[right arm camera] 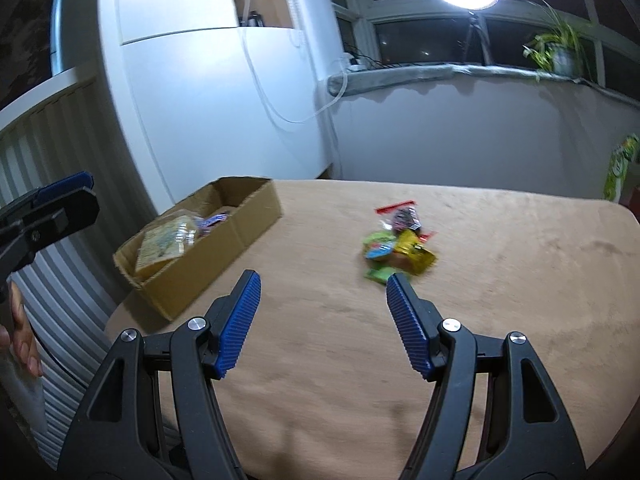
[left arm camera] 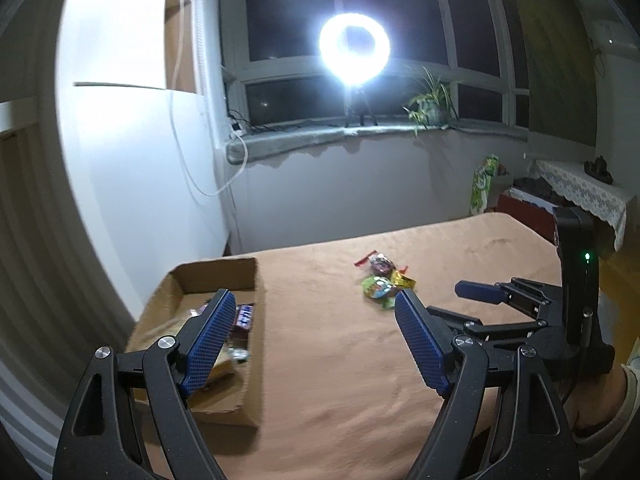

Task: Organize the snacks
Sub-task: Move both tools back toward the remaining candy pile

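Note:
A small pile of colourful snack packets (left arm camera: 383, 280) (right arm camera: 398, 244) lies on the brown table (left arm camera: 340, 360) (right arm camera: 500, 280). An open cardboard box (left arm camera: 224, 276) (right arm camera: 240, 232) at the table's left edge holds several snacks, among them a yellow packet (right arm camera: 164, 246) and a purple bar (left arm camera: 245, 316). My left gripper (left arm camera: 314, 304) is open and empty, over the table between box and pile. My right gripper (right arm camera: 323, 280) is open and empty, short of the pile; it also shows in the left wrist view (left arm camera: 476, 292).
A white cabinet (right arm camera: 208, 100) stands behind the box. A bright ring light (left arm camera: 354, 49) and a potted plant (left arm camera: 430, 106) stand on the windowsill. A green bag (left arm camera: 482, 184) and a lace-covered stand (left arm camera: 580, 192) sit beyond the table's far right.

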`<state>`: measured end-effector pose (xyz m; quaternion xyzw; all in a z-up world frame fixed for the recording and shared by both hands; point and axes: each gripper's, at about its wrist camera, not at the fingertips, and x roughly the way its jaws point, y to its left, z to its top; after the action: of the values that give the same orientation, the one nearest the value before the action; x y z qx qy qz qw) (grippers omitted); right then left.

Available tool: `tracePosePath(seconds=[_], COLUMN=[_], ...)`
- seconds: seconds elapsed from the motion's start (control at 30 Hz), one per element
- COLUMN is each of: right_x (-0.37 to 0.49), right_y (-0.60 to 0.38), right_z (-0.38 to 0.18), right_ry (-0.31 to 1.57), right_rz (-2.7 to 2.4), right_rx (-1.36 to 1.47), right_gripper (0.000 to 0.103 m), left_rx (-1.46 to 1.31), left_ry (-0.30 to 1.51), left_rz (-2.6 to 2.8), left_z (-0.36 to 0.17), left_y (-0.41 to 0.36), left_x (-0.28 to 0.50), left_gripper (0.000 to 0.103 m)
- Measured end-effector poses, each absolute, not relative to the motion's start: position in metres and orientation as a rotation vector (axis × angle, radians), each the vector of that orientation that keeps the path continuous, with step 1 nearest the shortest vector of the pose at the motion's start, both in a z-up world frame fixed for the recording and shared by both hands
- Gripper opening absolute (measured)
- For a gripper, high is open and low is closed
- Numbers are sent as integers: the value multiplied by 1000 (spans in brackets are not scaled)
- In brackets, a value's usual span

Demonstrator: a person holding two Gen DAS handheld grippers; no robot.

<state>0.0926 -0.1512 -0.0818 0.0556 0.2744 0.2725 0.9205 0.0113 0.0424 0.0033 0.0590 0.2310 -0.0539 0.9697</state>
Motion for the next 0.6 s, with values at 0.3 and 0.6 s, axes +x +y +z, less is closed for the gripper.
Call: tracePosePath(seconds=[0.3, 0.6], right_x=[124, 173], right_y=[-195, -203], right_z=[-108, -124], right_ry=[620, 735], right_rz=[500, 466], right_rx=[171, 85], right_gripper=[74, 82], left_rx=[151, 176], left_ry=[544, 631], left_rz=[-165, -216], left_z=[-18, -48], left_y=[3, -24], left_x=[42, 96], left_gripper=[82, 82])
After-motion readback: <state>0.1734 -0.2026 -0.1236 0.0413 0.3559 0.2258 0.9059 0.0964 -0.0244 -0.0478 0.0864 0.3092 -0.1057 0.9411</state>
